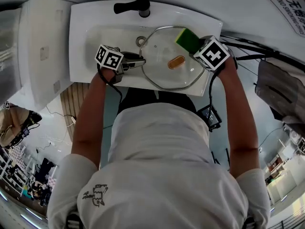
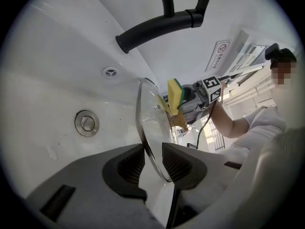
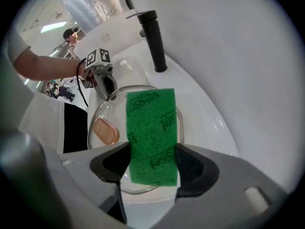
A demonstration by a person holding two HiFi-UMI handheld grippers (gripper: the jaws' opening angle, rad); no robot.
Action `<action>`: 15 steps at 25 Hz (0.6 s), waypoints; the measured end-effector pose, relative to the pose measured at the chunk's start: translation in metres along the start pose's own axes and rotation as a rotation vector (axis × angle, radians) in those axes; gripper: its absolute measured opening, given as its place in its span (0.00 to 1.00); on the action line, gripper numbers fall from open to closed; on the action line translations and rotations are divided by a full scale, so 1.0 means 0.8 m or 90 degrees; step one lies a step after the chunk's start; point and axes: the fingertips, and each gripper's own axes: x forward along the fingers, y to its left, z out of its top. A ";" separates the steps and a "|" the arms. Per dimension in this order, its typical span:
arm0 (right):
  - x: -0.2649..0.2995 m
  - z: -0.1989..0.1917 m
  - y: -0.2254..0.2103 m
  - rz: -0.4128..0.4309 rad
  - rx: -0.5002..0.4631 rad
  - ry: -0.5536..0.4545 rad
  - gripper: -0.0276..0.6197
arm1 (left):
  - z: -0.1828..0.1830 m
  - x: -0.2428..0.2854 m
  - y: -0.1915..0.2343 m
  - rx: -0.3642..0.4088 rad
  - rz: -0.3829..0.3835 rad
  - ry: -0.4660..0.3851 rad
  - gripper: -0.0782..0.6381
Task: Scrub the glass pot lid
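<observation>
The glass pot lid [image 1: 162,70], metal-rimmed with an amber handle [image 1: 176,62], is held over the white sink basin [image 1: 95,37]. My left gripper [image 1: 141,61] is shut on the lid's left rim; in the left gripper view the rim [image 2: 151,147] runs edge-on between the pads. My right gripper [image 1: 194,46] is shut on a green and yellow sponge [image 1: 187,39], which lies against the lid's far right part. In the right gripper view the green scrub face of the sponge [image 3: 152,132] fills the space between the jaws, with the lid [image 3: 107,113] behind it.
A black faucet [image 1: 133,6] stands at the back of the basin, above the lid. The drain [image 2: 86,122] lies in the basin floor left of the lid. A white toilet [image 1: 40,46] stands left of the sink. Cables [image 1: 248,51] run at the right.
</observation>
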 end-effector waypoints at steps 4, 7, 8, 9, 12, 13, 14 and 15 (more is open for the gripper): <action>0.013 0.086 0.030 0.016 -0.122 -0.003 0.50 | 0.003 0.000 -0.001 0.005 -0.004 0.001 0.27; 0.032 0.121 0.072 0.043 -0.228 0.026 0.49 | 0.002 0.002 -0.002 0.007 -0.004 0.002 0.27; 0.037 0.129 0.087 0.054 -0.255 0.032 0.50 | 0.002 0.001 -0.002 0.008 -0.004 0.002 0.27; 0.043 0.135 0.100 0.064 -0.278 0.040 0.49 | 0.002 0.000 -0.001 0.008 -0.004 0.001 0.27; 0.062 0.139 0.123 0.078 -0.317 0.067 0.49 | 0.002 -0.001 -0.001 0.009 -0.003 -0.001 0.27; 0.065 0.139 0.124 0.079 -0.320 0.070 0.49 | 0.002 -0.001 -0.001 0.010 -0.003 -0.002 0.27; 0.066 0.139 0.123 0.079 -0.316 0.069 0.49 | 0.002 -0.001 -0.001 0.009 -0.003 -0.003 0.27; 0.065 0.139 0.120 0.080 -0.308 0.064 0.49 | 0.002 -0.001 -0.001 0.008 -0.004 -0.004 0.27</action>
